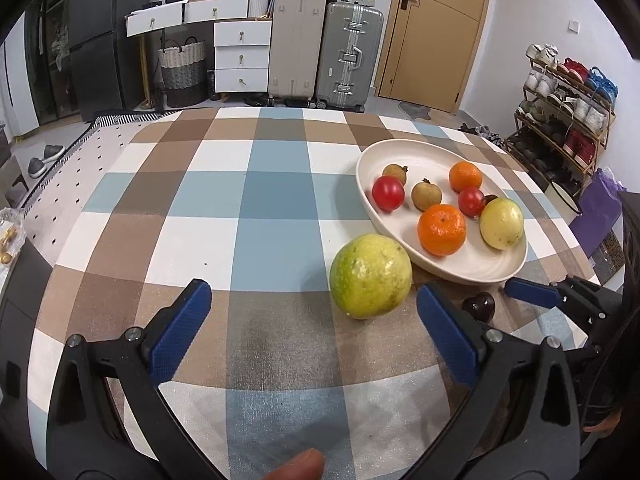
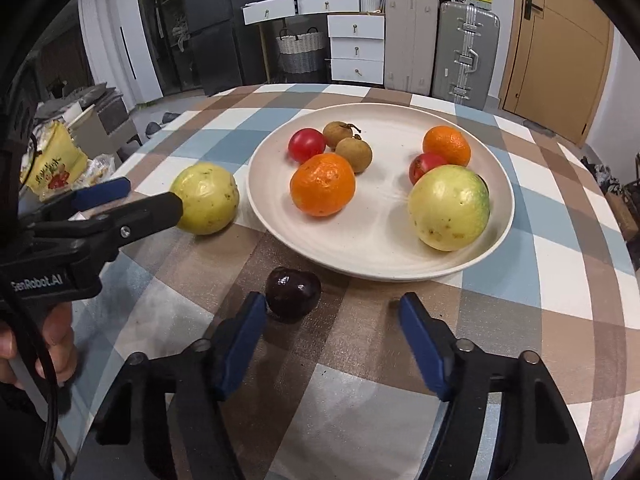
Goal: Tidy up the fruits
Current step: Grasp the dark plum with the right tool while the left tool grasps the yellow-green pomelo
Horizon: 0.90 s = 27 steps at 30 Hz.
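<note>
Left wrist view: the left gripper stood with its jaws well apart and nothing between the pads. The green guava lay on the checked cloth just ahead of the right pad, at about one o'clock from the gripper. The plate sat beyond it at two o'clock, already holding two oranges, two tomatoes, two longans and a second guava. A dark plum lay at three o'clock, just short of the rim, with the other gripper's blue pad next to it.

Right wrist view: the right gripper was partly open and held nothing — the plum sat just beyond its left pad, at eleven o'clock, not between the pads. The guava on the cloth was at ten o'clock, with the left gripper's fingers close against it.

Risks, as I judged them: closing now would nudge the plum sideways, since it lay off-centre. It is round and glossy, so it could roll toward the plate rim or squirt out of a shallow pinch. The two grippers were working close together and could collide.
</note>
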{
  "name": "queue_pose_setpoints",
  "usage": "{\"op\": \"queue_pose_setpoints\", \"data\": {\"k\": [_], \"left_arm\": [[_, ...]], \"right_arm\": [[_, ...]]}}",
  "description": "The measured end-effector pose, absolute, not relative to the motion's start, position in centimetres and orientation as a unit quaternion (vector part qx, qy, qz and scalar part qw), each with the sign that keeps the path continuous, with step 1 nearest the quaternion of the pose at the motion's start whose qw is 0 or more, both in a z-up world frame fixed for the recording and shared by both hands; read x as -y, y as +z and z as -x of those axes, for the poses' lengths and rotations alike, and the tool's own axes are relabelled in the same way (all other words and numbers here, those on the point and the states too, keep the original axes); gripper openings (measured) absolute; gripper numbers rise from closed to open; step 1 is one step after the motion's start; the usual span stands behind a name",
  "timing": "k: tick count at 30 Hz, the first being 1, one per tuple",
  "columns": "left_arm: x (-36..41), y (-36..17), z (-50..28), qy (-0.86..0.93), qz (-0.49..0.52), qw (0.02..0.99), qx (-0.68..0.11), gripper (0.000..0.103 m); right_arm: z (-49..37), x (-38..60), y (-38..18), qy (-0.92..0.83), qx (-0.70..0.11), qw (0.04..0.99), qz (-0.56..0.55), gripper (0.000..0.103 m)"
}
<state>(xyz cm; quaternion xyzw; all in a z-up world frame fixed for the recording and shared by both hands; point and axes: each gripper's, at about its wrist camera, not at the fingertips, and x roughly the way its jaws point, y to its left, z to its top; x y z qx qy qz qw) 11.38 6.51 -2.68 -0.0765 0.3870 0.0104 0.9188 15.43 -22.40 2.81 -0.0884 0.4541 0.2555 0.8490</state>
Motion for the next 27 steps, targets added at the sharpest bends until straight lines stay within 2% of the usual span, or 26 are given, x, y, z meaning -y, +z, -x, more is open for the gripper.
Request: {"op": "queue_pose_setpoints", "data": {"k": [8, 10, 17, 27], "left_arm": [[-6.3, -2.8, -11.4, 0.013, 0.07, 0.919, -0.389, 0.102], [-6.3, -2.8, -11.4, 0.013, 0.07, 0.919, -0.388, 0.102], [-6.4, -3.2, -11.6, 0.016, 0.072, 0.917, -0.391, 0.102], [-6.2, -3.7, -12.2, 0.013, 0.075, 0.913, -0.401, 0.102]], "right_arm": [[-15.1, 22.2, 3.1, 0.288, -0.45, 0.842, 0.072, 0.039], [-14.8, 22.0, 3.1, 0.303, -0.449, 0.837, 0.072, 0.028], [-13.7, 22.3, 4.0, 0.335, -0.43, 0.836, 0.069, 0.028], [-12.3, 24.2, 7.1, 0.348, -0.355, 0.867, 0.038, 0.028]]}}
